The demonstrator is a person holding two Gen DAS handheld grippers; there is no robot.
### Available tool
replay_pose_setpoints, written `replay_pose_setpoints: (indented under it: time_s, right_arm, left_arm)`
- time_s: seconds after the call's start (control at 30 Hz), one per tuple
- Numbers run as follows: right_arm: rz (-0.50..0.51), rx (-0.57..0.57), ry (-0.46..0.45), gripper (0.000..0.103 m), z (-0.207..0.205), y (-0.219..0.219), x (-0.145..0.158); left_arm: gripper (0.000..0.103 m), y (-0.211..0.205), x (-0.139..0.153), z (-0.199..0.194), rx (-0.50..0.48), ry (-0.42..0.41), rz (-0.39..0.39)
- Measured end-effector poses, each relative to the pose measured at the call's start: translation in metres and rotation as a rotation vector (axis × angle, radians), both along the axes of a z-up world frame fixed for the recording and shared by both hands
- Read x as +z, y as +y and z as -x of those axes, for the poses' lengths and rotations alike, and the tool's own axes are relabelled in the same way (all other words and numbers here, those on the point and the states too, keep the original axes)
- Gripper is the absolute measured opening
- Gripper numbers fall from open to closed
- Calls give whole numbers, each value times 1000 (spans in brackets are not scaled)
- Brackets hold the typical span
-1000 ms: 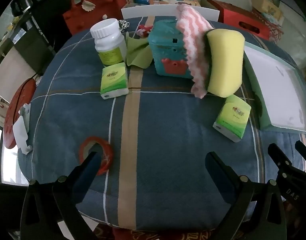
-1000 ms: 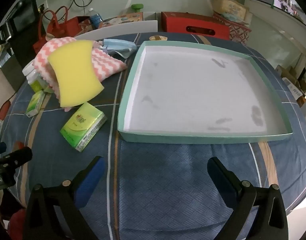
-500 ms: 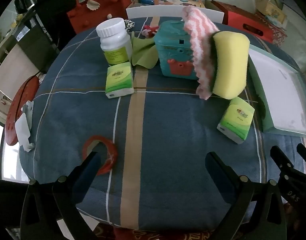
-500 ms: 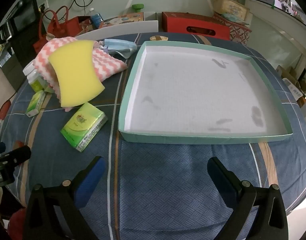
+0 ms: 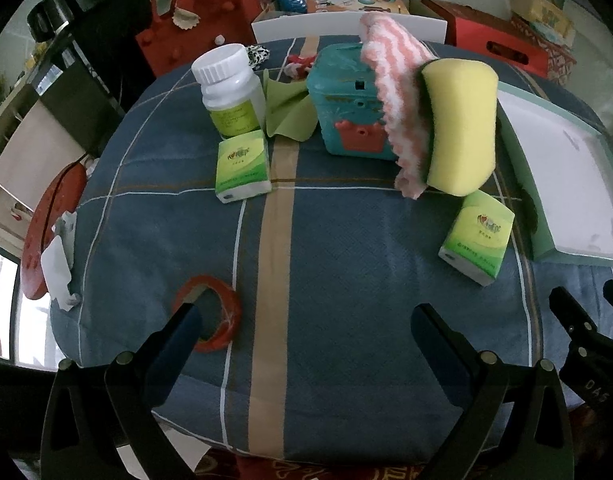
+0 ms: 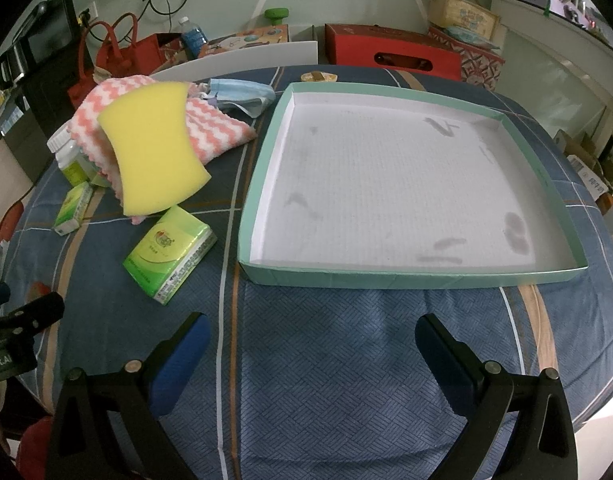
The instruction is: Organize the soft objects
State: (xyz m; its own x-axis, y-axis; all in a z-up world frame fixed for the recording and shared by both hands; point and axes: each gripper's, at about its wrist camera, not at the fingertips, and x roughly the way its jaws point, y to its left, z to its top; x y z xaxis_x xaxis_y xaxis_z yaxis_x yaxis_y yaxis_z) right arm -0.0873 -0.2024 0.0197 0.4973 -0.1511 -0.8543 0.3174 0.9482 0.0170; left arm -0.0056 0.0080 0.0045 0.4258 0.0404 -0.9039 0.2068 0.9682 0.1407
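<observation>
A yellow sponge (image 5: 460, 124) leans on a pink-and-white striped cloth (image 5: 390, 80) draped over a teal box (image 5: 346, 104); the sponge (image 6: 152, 142) and cloth (image 6: 210, 120) also show in the right wrist view. Two green tissue packs lie on the blue tablecloth, one at the left (image 5: 242, 164) and one by the tray (image 5: 476, 236), (image 6: 168, 248). A green cloth (image 5: 286, 114) and a blue face mask (image 6: 242, 94) lie further back. The shallow green tray (image 6: 406, 278) is empty. My left gripper (image 5: 306, 320) and my right gripper (image 6: 312, 332) are open and empty, both near the table's front edge.
A white pill bottle (image 5: 230, 88) stands at the back left. A red tape roll (image 5: 210, 312) lies by my left fingertip. A red bag (image 5: 198, 20), boxes and a chair back stand behind the table. A red stool (image 5: 50, 224) is at the left.
The left wrist view has shifted slightly, and the objects now sit a little lower and more to the right in it. The right gripper has barely moved. Nothing was grasped.
</observation>
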Motion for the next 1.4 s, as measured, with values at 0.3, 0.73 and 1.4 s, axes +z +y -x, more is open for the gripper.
replay_pose_setpoints:
  time_s: [0.3,0.73,1.4]
  right_arm:
    - [0,0,1,103,0,0,1]
    - [0,1,1,103,0,0,1]
    - [-3,2,0,103,1,0,1]
  left_arm:
    - [103,0,1,0,0,0,-8]
    - [103,1,1,-1,3,2,-10]
    - [103,4,-1,-1,7,8,-11]
